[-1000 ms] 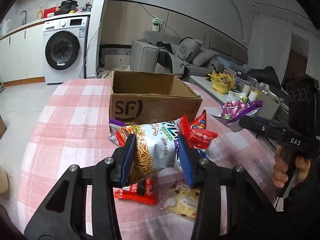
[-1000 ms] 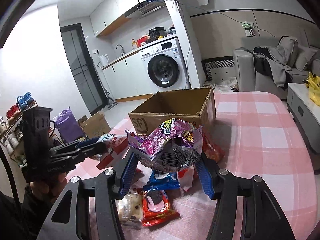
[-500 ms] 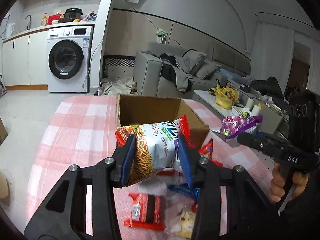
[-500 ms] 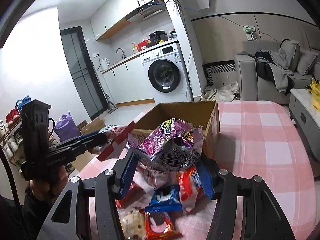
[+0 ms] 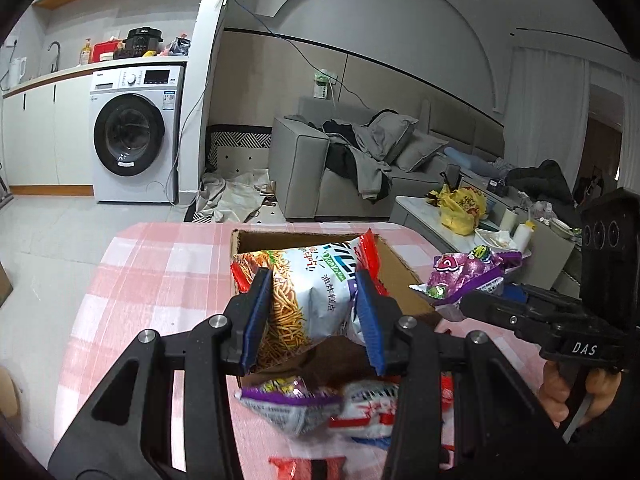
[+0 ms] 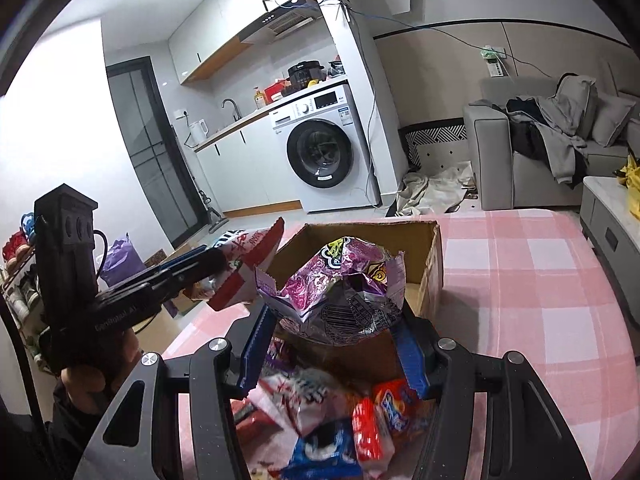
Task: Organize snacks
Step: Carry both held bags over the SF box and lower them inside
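As we look along the left gripper (image 5: 312,316), its blue pads pinch a white-and-red bag of fried snack sticks (image 5: 308,292), held in the air over the near edge of the open cardboard box (image 5: 400,276) on the pink checked tablecloth (image 5: 160,276); loose packets (image 5: 316,404) lie below on the cloth. At right we see the right gripper (image 5: 460,300) clamping a purple bag.

From the right wrist, we see the right gripper (image 6: 332,344) squeezing that crumpled purple snack bag (image 6: 340,288) just before the box (image 6: 432,256), above more packets (image 6: 344,420). The left gripper (image 6: 212,264) carries its bag alongside.
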Motion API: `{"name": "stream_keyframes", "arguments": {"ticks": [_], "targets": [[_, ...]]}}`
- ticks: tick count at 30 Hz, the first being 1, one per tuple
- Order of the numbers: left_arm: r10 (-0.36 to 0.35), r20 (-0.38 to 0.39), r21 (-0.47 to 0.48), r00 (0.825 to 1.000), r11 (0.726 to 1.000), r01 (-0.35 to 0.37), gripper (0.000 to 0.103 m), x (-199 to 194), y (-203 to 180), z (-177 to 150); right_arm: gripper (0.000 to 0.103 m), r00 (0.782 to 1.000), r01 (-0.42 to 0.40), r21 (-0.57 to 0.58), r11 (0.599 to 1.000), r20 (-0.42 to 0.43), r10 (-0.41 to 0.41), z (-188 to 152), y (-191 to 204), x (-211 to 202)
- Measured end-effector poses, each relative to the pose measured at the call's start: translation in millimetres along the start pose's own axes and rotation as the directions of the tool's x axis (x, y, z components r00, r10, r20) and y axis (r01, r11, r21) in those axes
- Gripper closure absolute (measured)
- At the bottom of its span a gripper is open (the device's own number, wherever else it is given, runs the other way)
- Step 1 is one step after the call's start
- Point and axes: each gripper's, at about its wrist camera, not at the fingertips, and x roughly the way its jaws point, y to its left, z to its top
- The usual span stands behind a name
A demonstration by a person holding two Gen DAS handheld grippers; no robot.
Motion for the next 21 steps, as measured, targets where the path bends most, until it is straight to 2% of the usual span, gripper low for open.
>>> {"name": "stream_keyframes", "arguments": {"ticks": [10,21], "targets": [[0.007,-0.028,-0.01,1.0,1.0,-0.007,0.064,59.4,20.9,10.3,0.046,0.999,0.023,0.004,1.0,-0.031,-0.022,13.2,-14.7,41.1],[0.03,-0.057,0.018,0.998,0.999,-0.029,0.064,98.0,31.0,5.6,0.046,0.993,0.04,0.001,0.999,-0.112,-0.039,4.0,-30.3,79.2]]}}
